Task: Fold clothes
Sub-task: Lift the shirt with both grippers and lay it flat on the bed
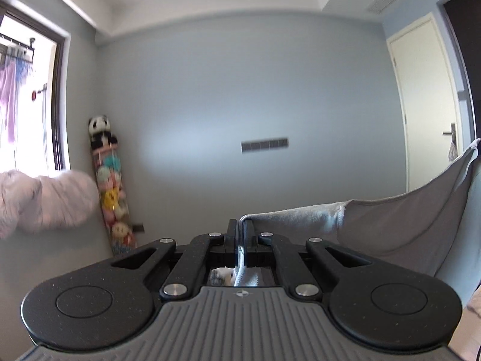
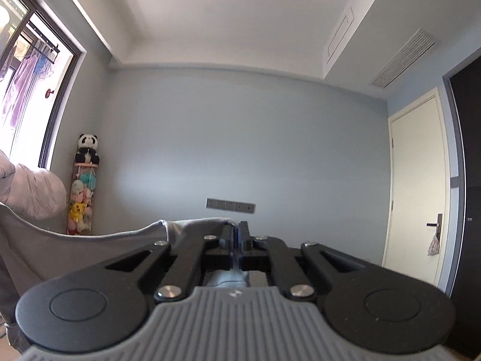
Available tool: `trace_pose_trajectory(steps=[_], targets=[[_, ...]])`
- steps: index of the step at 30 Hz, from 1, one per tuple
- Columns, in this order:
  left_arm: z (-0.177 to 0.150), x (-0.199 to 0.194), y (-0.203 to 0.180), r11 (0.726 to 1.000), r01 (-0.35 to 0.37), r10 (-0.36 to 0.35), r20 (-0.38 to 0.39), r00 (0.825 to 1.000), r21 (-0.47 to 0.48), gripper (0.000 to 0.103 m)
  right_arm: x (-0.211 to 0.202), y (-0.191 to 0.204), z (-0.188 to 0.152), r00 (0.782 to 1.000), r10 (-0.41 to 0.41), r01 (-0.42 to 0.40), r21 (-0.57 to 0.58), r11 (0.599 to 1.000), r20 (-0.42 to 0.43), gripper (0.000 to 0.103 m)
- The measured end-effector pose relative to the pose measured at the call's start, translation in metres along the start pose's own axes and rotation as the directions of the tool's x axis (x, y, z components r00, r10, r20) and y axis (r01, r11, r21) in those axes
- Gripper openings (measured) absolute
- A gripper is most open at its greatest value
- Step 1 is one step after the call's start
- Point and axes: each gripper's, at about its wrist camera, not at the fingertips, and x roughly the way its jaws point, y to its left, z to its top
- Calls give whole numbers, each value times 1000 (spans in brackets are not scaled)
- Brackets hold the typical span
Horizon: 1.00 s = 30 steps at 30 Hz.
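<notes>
The grey garment (image 1: 405, 225) is held aloft before the wall, stretched between the left hand-held gripper (image 1: 239, 225) and right hand-held gripper (image 2: 237, 228), each clamped on its upper edge.

blue-grey wall (image 1: 240, 90), bright window (image 1: 27, 105), cream door (image 1: 427, 105).

Both views raised, facing level toward the grey wall (image 1: 240, 96), fingers (image 1: 232, 234) close in the foreground. Shared: toy column (image 2: 81, 192), window (image 1: 27, 96), door (image 2: 416, 186).
</notes>
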Motion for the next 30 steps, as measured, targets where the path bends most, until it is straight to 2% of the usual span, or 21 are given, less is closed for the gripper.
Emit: trace_pose_trajectory(steps=[5, 9, 13, 18, 22, 26, 30], targets=[[12, -25, 1, 1000, 15, -13, 79, 997, -20, 1, -30, -10, 18, 998, 0, -1, 17, 1000, 62, 3], [23, -36, 1, 1000, -4, 5, 131, 991, -8, 1, -41, -12, 27, 993, -4, 0, 34, 999, 116, 3], [28, -30, 5, 999, -33, 33, 129, 991, -4, 1, -39, -4, 24, 993, 8, -9, 2, 1000, 122, 3], [2, 21, 5, 998, -53, 53, -10, 999, 15, 1, -6, 4, -13, 999, 47, -47, -25, 999, -13, 3], [-39, 78, 9, 999, -44, 47, -154, 987, 21, 1, 37, 9, -63, 990, 45, -52, -50, 997, -134, 3], [-79, 140, 13, 998, -41, 50, -266, 963, 38, 1, 95, 13, -113, 959, 62, -71, -25, 997, -277, 3], [-112, 202, 19, 998, -41, 53, -353, 934, 42, 1, 160, 27, -167, 909, 69, -85, -21, 996, -411, 3]])
